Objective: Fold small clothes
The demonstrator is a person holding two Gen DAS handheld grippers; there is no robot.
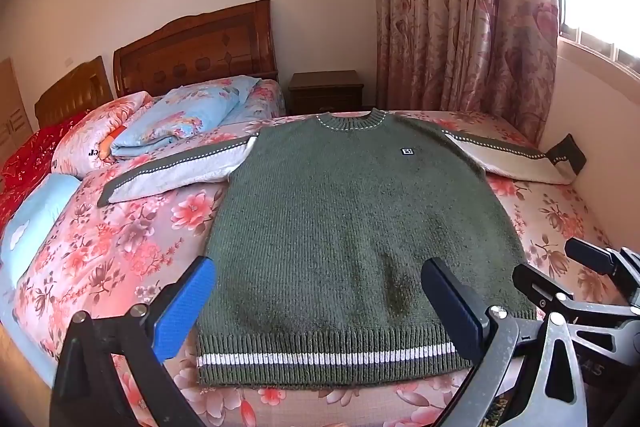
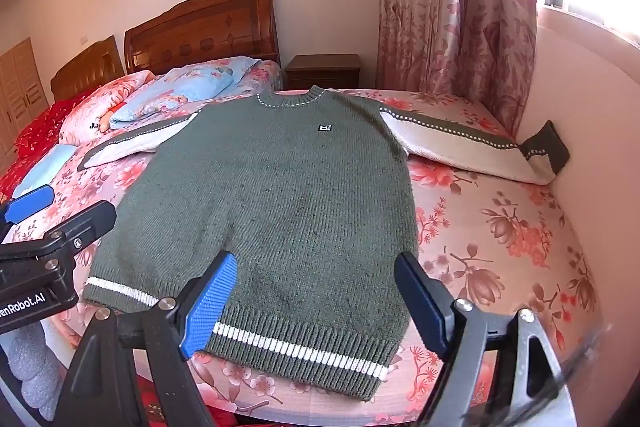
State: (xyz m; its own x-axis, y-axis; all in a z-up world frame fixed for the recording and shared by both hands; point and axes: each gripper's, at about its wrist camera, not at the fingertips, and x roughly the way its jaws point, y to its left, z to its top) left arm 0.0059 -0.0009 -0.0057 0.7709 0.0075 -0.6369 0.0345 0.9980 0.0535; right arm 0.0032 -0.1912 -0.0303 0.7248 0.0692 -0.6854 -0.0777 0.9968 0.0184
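Your green sweater lies flat on the bed, collar at twelve o'clock, hem nearest you; left tool and right tool hover over that hem, both gaping, empty.

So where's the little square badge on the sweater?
In both wrist views the badge sits high on the green sweater's chest, just below the collar, towards the side with the window and the curtain.
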